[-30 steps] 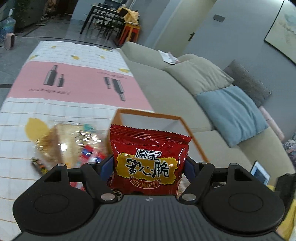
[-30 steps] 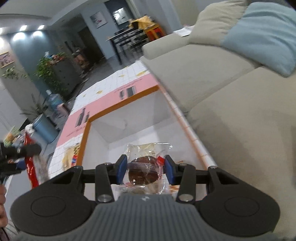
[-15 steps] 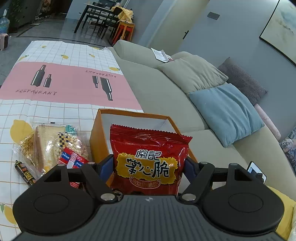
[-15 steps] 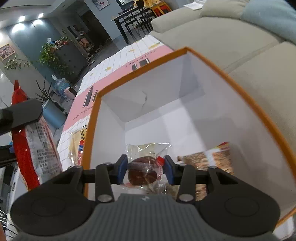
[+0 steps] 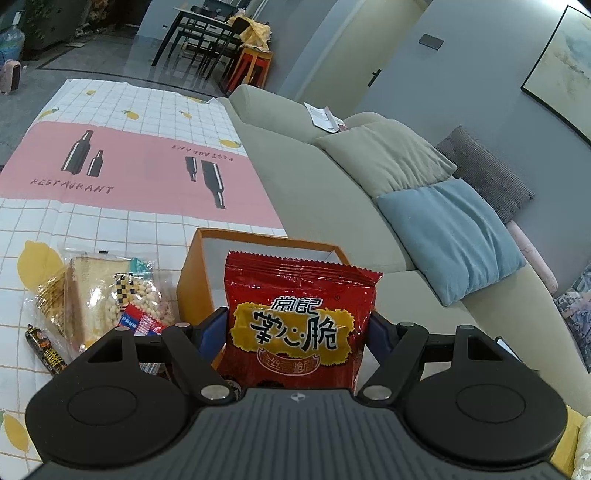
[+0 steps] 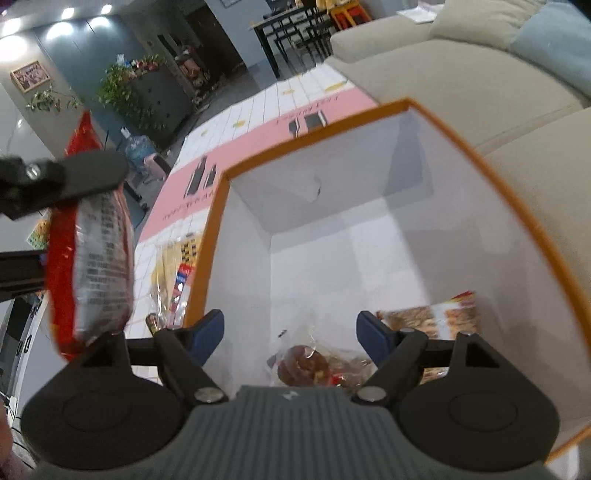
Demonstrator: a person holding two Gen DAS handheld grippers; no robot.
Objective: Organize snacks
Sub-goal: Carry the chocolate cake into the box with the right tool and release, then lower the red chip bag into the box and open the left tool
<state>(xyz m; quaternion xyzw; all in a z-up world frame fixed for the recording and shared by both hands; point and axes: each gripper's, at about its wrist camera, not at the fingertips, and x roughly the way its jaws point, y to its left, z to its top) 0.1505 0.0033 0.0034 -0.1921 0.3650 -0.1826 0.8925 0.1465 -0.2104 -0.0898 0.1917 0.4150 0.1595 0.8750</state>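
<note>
left gripper (image 5: 297, 325): pads clamp glossy crinkled red chip bag (image 5: 299, 317) upright | right gripper (image 6: 290, 334): jaws just sprang wide, clear-wrapped brown pastry (image 6: 304, 365) loose below inside orange-rimmed white box (image 6: 218, 229)

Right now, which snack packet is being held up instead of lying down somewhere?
The red crisp bag, upright between the left gripper's jaws. The other packets lie on the tablecloth or inside the orange box.

Soft indoor light fills both fisheye views, and straight lines bow towards the edges. Ceiling spotlights (image 6: 66, 16) glare at the upper left of the right wrist view, which is slightly smeared. Grey shadows lie inside the box (image 6: 369, 206). The left wrist view is sharper.
</note>
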